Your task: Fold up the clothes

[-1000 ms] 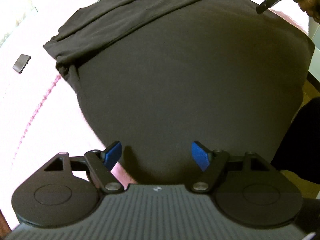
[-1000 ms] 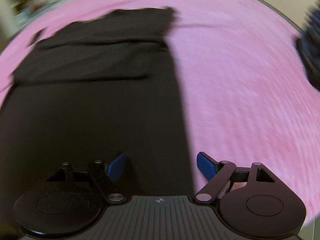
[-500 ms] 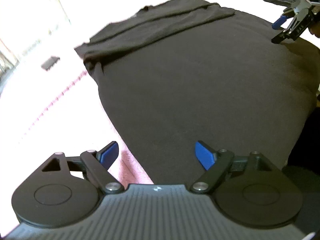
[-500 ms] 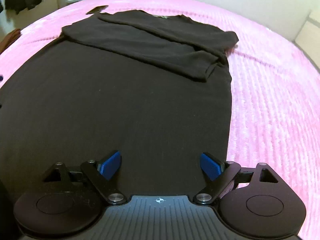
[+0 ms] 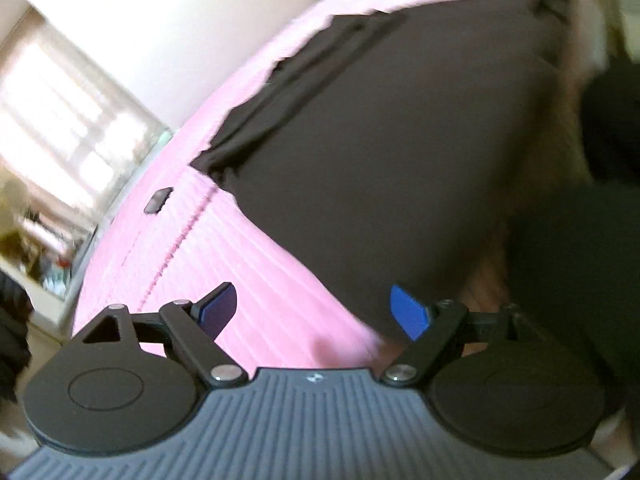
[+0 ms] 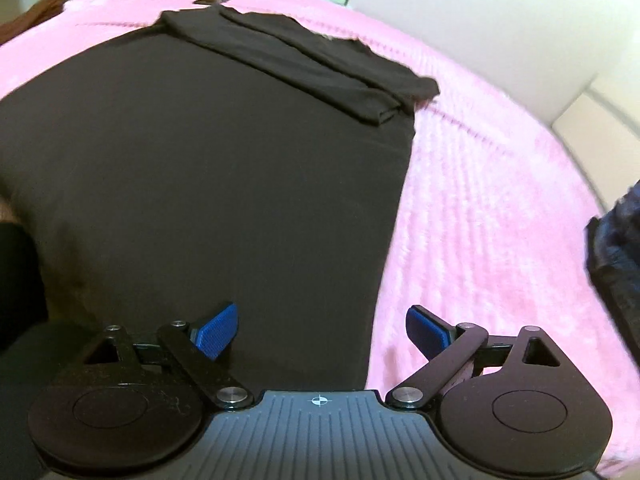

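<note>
A black shirt (image 6: 224, 152) lies flat on a pink bedspread (image 6: 500, 208), its sleeves already folded across the far end, near the collar. The plain body of the shirt stretches toward both cameras, with the hem closest.

The left gripper (image 5: 310, 314) hangs over the shirt's near left corner. Its jaws are wide apart and hold nothing. 1 blue pad (image 5: 218, 308) sits over bare bedspread, the other over the shirt's edge. This view is tilted and blurred, so exact height above the cloth cannot be told.

The right gripper (image 6: 320, 330) hangs over the near right corner. Its jaws are also wide apart and empty, straddling the shirt's right edge, with 1 pad over black cloth and 1 over pink.

A small dark flat object (image 5: 159, 200) lies on the bedspread just left of the shirt's shoulder. A dark pile (image 6: 616, 248) sits well apart at the right.

The step in hand looks like taking the 2 hem corners to fold the bottom up toward the collar. To do it well, each gripper should pinch both layers close to its corner, at matching points, then lift evenly so the fold line stays straight and the tucked sleeves are not dragged loose.
</note>
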A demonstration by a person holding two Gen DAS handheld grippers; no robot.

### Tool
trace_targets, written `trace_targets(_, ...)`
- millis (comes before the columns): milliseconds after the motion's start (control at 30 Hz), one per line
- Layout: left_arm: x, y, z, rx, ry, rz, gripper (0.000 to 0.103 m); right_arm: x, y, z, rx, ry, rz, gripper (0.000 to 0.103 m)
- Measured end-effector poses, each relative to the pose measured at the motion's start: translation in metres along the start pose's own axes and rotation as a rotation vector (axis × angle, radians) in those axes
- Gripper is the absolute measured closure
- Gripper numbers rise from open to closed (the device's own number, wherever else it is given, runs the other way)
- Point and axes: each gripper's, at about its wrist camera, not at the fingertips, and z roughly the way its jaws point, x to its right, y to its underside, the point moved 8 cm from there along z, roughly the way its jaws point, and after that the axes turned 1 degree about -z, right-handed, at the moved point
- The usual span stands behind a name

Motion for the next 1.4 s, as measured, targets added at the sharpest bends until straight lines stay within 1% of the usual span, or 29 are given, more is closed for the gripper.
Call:
trace_targets(67,0.025,0.013,-0.011,0.003,-0.015,0.124,0.021,-0.005,0.007,-0.007,0.006,-0.004,0.007,0.010)
trace_targets(100,0.040,0.020,-0.012,0.009,-0.022,0.209,0.021,-0.007,0.011,-0.010,0.009,-0.006,0.011,0.010)
trace_targets(167,0.067,0.029,-0.010,0.036,-0.062,0.384,0.021,-0.011,0.015,-0.014,0.020,-0.006,0.013,0.010)
trace_targets(333,0.100,0.049,0.027,0.069,-0.191,0.704,0.021,-0.013,0.014,-0.020,0.056,0.002,0.022,0.010)
trace_targets(400,0.098,0.048,0.041,0.081,-0.241,0.756,0.024,-0.017,0.013,-0.023,0.080,-0.002,0.009,0.010)
trace_targets(433,0.097,0.045,0.043,0.095,-0.250,0.756,0.025,-0.019,0.013,-0.025,0.092,-0.004,0.003,0.010)
trace_targets(467,0.095,0.041,0.044,0.112,-0.257,0.754,0.028,-0.020,0.012,-0.027,0.104,-0.007,-0.004,0.010)
trace_targets(500,0.093,0.035,0.041,0.141,-0.258,0.733,0.034,-0.022,0.012,-0.029,0.116,-0.009,-0.011,0.010)
trace_targets(533,0.088,0.028,0.034,0.173,-0.256,0.698,0.037,-0.024,0.012,-0.030,0.128,-0.012,-0.018,0.010)
trace_targets(567,0.084,0.022,0.027,0.205,-0.253,0.662,0.042,-0.026,0.011,-0.032,0.140,-0.014,-0.025,0.010)
trace_targets(633,0.072,0.008,0.013,0.254,-0.245,0.577,0.057,-0.030,0.010,-0.036,0.164,-0.019,-0.038,0.010)
trace_targets(667,0.066,0.002,0.008,0.264,-0.230,0.533,0.075,-0.032,0.010,-0.038,0.176,-0.021,-0.045,0.010)
trace_targets(700,0.061,-0.003,0.004,0.265,-0.215,0.497,0.086,-0.034,0.009,-0.040,0.188,-0.024,-0.052,0.010)
trace_targets(767,0.053,-0.012,0.000,0.258,-0.176,0.445,0.093,-0.037,0.009,-0.043,0.212,-0.029,-0.066,0.010)
trace_targets(800,0.050,-0.016,0.000,0.251,-0.154,0.428,0.095,-0.045,0.010,-0.045,0.219,-0.036,-0.103,0.010)
trace_targets(900,0.049,-0.019,0.004,0.239,-0.119,0.441,0.096,-0.063,0.015,-0.045,0.223,-0.040,-0.186,0.010)
trace_targets(1000,0.048,-0.020,0.008,0.223,-0.080,0.438,0.097,-0.076,0.018,-0.044,0.235,-0.073,-0.186,0.010)
trace_targets(1067,0.044,-0.022,0.007,0.222,-0.057,0.412,0.097,-0.086,0.019,-0.041,0.238,-0.098,-0.208,0.010)
trace_targets(1133,0.034,-0.024,0.006,0.217,-0.026,0.334,0.097,-0.099,0.015,-0.038,0.255,-0.128,-0.257,0.010)
trace_targets(1167,0.029,-0.026,0.003,0.219,-0.014,0.279,0.097,-0.105,0.010,-0.037,0.265,-0.143,-0.272,0.010)
trace_targets(1200,0.021,-0.030,0.001,0.223,0.000,0.212,0.097,-0.110,0.003,-0.037,0.276,-0.167,-0.260,0.010)
trace_targets(1267,0.003,-0.038,-0.001,0.222,0.030,0.076,0.098,-0.120,-0.014,-0.042,0.309,-0.234,-0.196,0.010)
trace_targets(1333,-0.009,-0.046,-0.005,0.228,0.057,-0.017,0.098,-0.139,-0.035,-0.051,0.361,-0.310,-0.179,0.010)
trace_targets(1400,-0.019,-0.053,-0.010,0.236,0.074,-0.082,0.098,-0.172,-0.053,-0.055,0.396,-0.376,-0.252,0.010)
